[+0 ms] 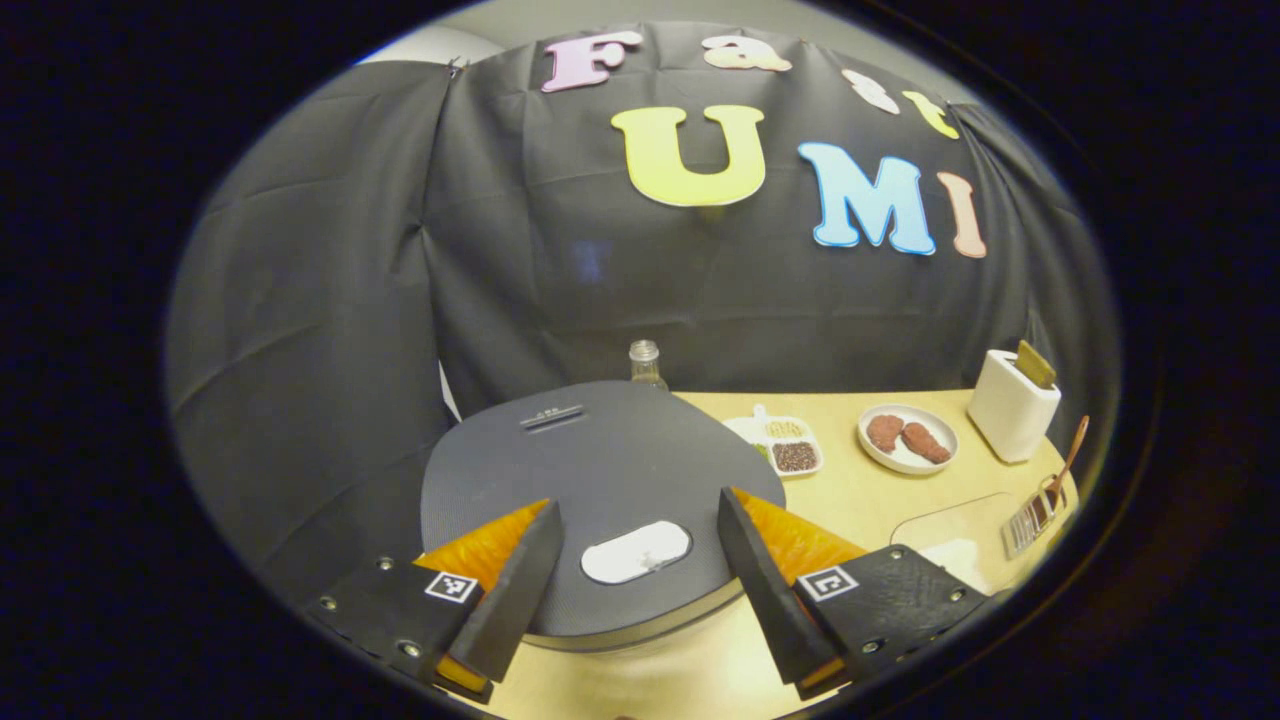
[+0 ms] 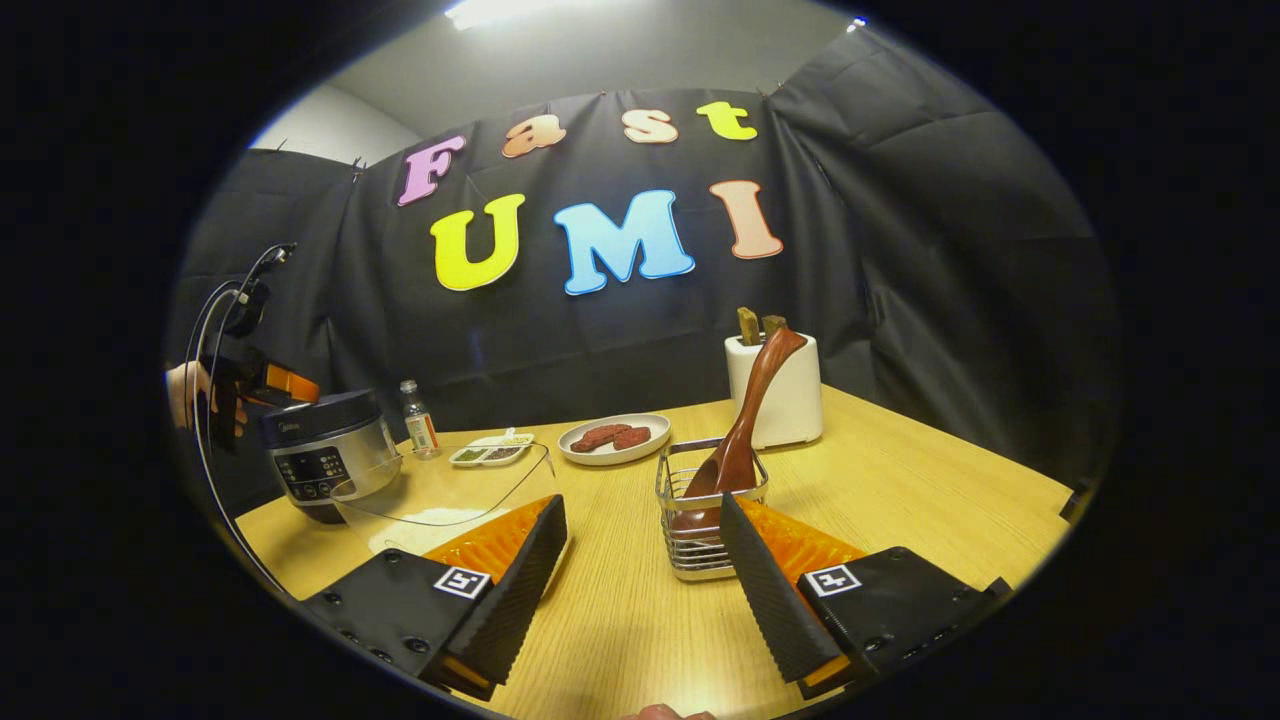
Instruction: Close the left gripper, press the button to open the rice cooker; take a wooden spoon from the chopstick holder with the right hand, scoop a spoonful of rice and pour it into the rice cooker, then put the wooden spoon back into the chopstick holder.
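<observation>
Sitting at the near left of the wooden table [image 2: 900,470], the rice cooker [image 2: 325,450] has its dark lid [image 1: 610,470] down, with the pale oval button [image 1: 636,552] at the lid's front edge. The left gripper [image 1: 636,575] hangs just above that lid, its two fingers spread wide to either side of the button and holding nothing. In the right gripper view that same tool shows far off at the left, over the cooker, with a hand [image 2: 185,392] behind it. Just beside the cooker stands a clear glass bowl [image 2: 450,490] with white rice in its bottom. Further right is the wire chopstick holder [image 2: 700,520], and the wooden spoon [image 2: 745,425] leans out of it, bowl down. The right gripper [image 2: 640,570] waits close in front of the holder, fingers wide apart and empty. Behind these lie a plate [image 2: 615,440] of reddish pieces, a small divided dish [image 2: 490,452], a little bottle [image 2: 418,418] and a white toaster [image 2: 790,395].
</observation>
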Tool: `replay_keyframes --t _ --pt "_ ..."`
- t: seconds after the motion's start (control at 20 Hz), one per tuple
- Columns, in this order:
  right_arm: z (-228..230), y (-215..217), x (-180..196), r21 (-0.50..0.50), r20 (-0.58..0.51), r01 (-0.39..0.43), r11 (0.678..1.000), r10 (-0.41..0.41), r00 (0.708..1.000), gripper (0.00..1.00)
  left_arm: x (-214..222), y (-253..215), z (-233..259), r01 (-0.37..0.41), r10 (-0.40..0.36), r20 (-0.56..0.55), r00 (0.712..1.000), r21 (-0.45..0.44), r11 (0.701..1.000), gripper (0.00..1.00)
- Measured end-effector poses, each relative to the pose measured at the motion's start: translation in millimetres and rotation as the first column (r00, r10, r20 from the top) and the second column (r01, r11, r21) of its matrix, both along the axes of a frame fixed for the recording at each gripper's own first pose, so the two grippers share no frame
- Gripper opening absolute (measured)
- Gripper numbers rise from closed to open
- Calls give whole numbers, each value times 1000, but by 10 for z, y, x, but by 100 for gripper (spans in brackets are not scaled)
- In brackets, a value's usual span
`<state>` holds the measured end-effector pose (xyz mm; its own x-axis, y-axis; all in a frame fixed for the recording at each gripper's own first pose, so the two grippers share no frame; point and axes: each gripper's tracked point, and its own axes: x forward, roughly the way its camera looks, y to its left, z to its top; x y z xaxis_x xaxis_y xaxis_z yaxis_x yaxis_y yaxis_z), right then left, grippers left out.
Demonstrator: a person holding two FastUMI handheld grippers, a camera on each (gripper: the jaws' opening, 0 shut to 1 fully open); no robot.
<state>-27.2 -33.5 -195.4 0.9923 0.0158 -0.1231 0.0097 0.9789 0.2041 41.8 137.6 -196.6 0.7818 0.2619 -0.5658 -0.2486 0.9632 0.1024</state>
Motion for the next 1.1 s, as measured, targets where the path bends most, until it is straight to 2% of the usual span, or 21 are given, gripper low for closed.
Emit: replay_keyframes --t 0.05,0.3,0.35,0.4,0.6,0.7,0.9,1.1 --pt "-10 -11 11 -1 -1 0 1000 0 1000 98 25 1 37 2 -2 8 1000 1 1000 100" --pt "39 -72 55 -20 -1 3 1000 -3 1000 98 12 -19 63 -6 6 29 1000 0 1000 99" --pt "46 -81 57 -25 -1 6 1000 -6 1000 93 -1 -11 70 -6 6 43 999 3 1000 100" --pt "73 -99 59 -30 -1 10 999 -10 1000 98 4 -14 79 -8 7 57 998 6 1000 99" --pt "161 -143 91 -60 1 25 998 -25 1000 98 15 -19 127 3 -6 88 996 31 1000 99" --pt "266 -192 110 -75 11 39 996 -38 999 98 -28 24 179 -27 24 95 995 36 999 97" --pt "582 -359 162 -104 50 77 992 -72 996 98 -125 -199 491 10 -18 162 987 53 999 95" --pt "1007 -501 205 -129 108 116 985 -103 989 98 -294 -531 1016 74 -91 274 957 72 995 95"
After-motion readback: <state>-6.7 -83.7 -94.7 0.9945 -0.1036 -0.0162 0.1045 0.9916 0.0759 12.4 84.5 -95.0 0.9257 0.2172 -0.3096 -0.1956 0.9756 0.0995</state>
